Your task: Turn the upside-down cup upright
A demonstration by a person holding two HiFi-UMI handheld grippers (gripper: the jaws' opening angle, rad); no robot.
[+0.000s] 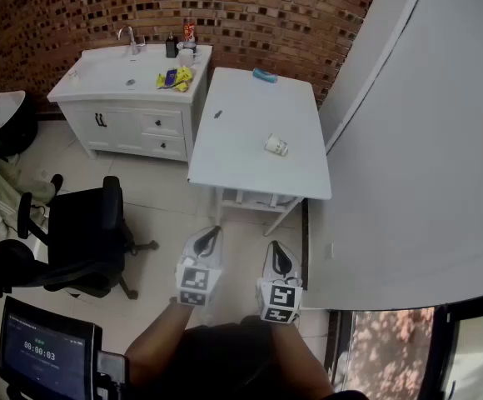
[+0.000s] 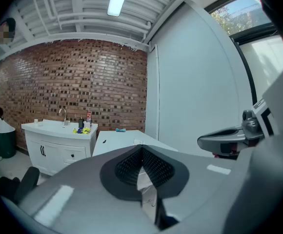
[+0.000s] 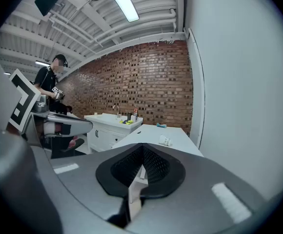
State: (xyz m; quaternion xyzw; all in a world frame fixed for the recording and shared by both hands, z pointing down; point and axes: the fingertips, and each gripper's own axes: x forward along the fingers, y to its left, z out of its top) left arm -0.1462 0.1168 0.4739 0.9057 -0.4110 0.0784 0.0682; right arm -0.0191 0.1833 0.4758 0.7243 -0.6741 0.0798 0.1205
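White table point(image 1: 240, 115), one cup point(image 1: 276, 145); two closed grippers: left gripper point(image 1: 213, 233), right gripper point(image 1: 277, 248).

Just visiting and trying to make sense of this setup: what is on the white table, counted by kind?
Paper cup: 1
Small blue item, at the far end: 1
Small dark item, too small to identify: 1
Total on the white table: 3
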